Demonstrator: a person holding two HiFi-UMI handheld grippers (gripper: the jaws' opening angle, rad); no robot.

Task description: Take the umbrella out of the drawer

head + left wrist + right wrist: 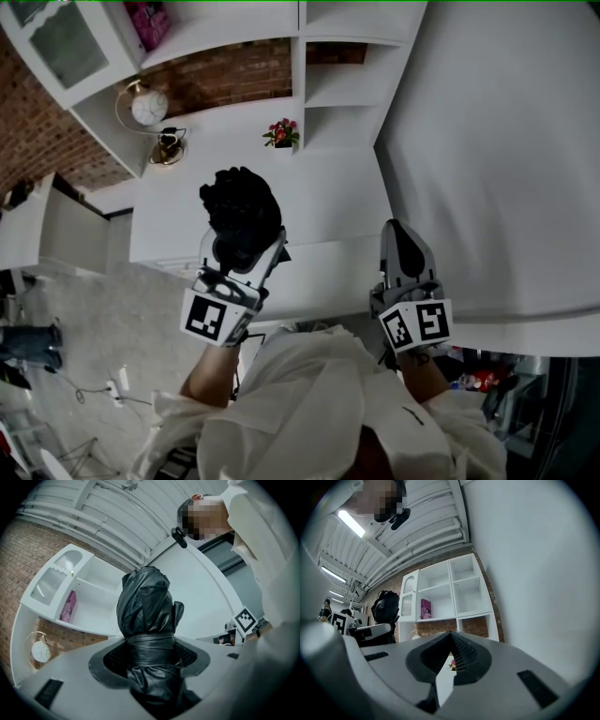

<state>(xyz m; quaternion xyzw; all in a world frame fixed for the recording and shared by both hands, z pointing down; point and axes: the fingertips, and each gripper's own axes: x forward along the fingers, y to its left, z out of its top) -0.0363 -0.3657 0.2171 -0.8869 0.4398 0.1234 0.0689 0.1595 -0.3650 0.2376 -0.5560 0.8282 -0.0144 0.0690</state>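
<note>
My left gripper (246,246) is shut on a folded black umbrella (242,211), whose crumpled fabric sticks out well beyond the jaws. In the left gripper view the umbrella (147,606) fills the gap between the pads, with its strap band level with the fingertips (108,660). The left gripper (150,644) is held up in the air over the white cabinet (319,202). My right gripper (403,244) hovers to the right of it, shut, its tips meeting with nothing between them. The right gripper view also shows the umbrella (386,607) at the left. No drawer's inside is visible.
A white shelf unit (454,597) stands against a brick wall (28,122), holding a pink book (148,21), a round clock (148,108) and a small flower pot (281,133). A tall white panel (497,159) closes off the right. A power strip (117,386) lies on the floor.
</note>
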